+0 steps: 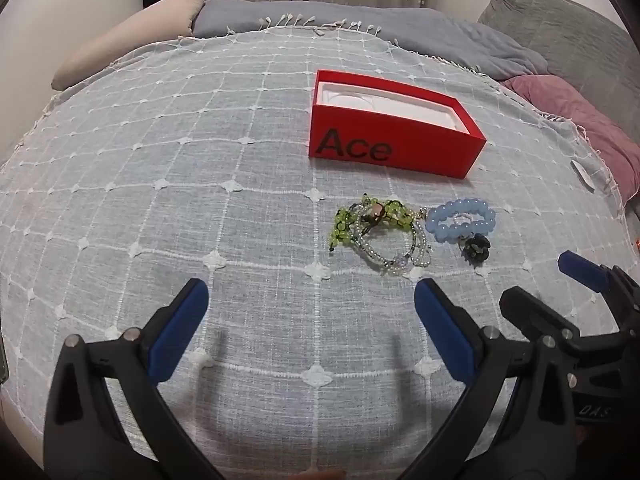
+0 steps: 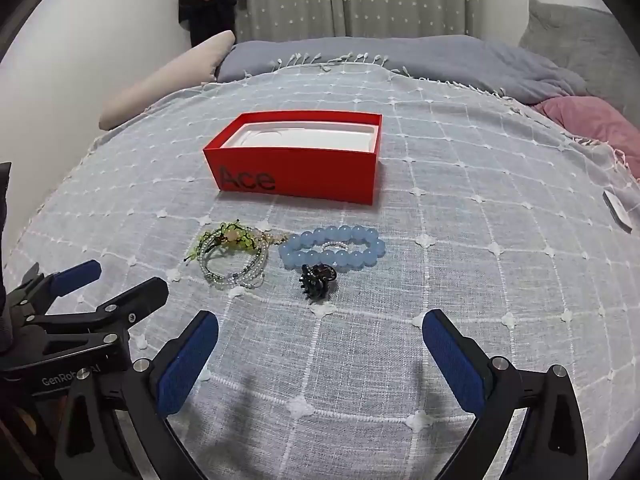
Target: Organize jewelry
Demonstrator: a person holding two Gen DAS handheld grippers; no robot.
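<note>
An open red box (image 1: pixel 384 148) marked "Ace", with a white insert, stands on the grey checked bedspread; it also shows in the right wrist view (image 2: pixel 304 176). In front of it lie a tangle of green and clear bead bracelets (image 1: pixel 380 232) (image 2: pixel 230 256), a pale blue bead bracelet (image 1: pixel 460 220) (image 2: pixel 332 252) and a small dark ring (image 1: pixel 476 248) (image 2: pixel 318 278). My left gripper (image 1: pixel 312 300) is open and empty, short of the bead tangle. My right gripper (image 2: pixel 320 332) is open and empty, just short of the dark ring.
The bedspread (image 2: pixel 460 280) has fringed edges. A beige pillow (image 2: pixel 168 80), grey duvet (image 2: pixel 400 56), grey pillow (image 2: pixel 572 36) and pink cloth (image 2: pixel 592 124) lie behind. A small white card (image 2: pixel 618 210) lies at the right. The other gripper (image 1: pixel 580 280) (image 2: pixel 80 280) shows in each view.
</note>
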